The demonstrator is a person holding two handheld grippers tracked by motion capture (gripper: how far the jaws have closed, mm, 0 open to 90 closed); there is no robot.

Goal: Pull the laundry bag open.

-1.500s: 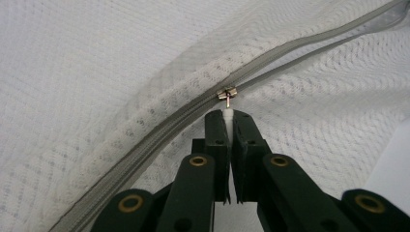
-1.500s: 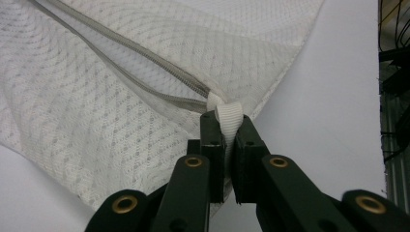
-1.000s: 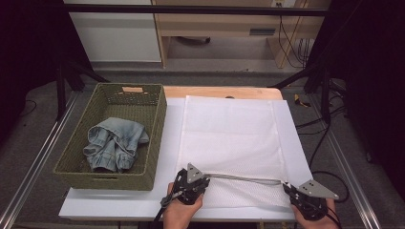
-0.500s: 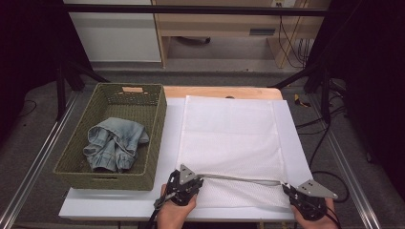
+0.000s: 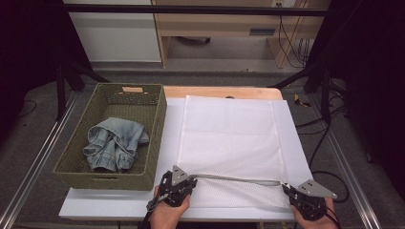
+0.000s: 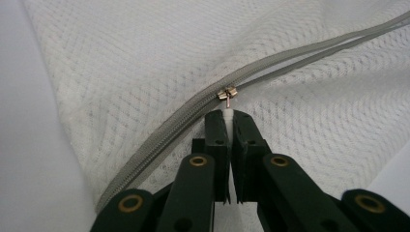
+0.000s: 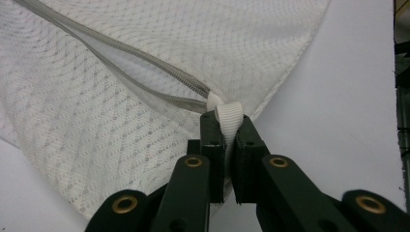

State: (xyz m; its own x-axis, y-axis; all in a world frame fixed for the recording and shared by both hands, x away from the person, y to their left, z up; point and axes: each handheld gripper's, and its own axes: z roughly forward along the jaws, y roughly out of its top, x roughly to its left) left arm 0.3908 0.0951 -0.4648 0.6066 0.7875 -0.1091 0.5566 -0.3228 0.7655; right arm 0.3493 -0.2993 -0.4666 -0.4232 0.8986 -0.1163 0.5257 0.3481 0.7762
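1. The mesh bag [image 5: 229,143] lies flat on the surface [image 5: 119,210].
2. The left claw [image 6: 227,116] is clenched on the zipper pull [image 6: 227,99].
3. The right claw [image 7: 227,121] grips the bag's loop [image 7: 229,116].
4. The zipper [image 5: 239,179] runs between them, along the near edge.

Lab: tripod legs [image 5: 71,71], trailing cables [image 5: 291,38]
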